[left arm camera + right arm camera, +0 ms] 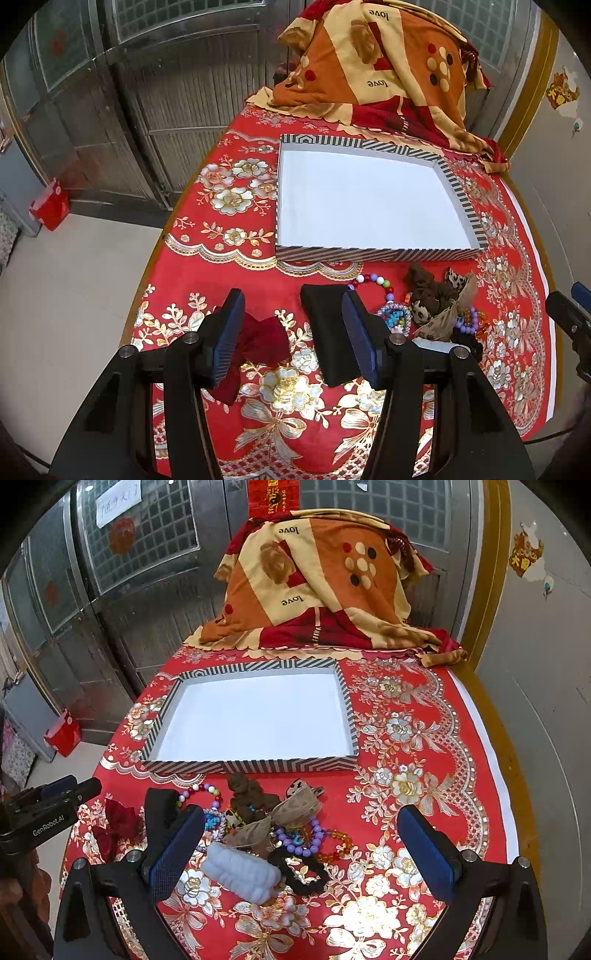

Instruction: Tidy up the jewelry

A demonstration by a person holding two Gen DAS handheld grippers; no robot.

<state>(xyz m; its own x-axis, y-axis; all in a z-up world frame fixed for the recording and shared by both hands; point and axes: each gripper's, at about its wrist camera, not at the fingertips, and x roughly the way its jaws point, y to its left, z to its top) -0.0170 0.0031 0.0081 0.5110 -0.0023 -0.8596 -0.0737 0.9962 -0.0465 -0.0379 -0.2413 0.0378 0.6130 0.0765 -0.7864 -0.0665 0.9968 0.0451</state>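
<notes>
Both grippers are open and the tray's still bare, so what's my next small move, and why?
Probably lower the right gripper onto the white scrunchie and close. Its jaws stand open with the scrunchie nearest between them, at the near edge of the pile, and the striped tray beyond holds nothing yet. The left gripper holds nothing.

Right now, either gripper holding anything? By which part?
Nothing held. Left gripper and right gripper are both open above the tablecloth; the jewelry pile lies untouched.
</notes>
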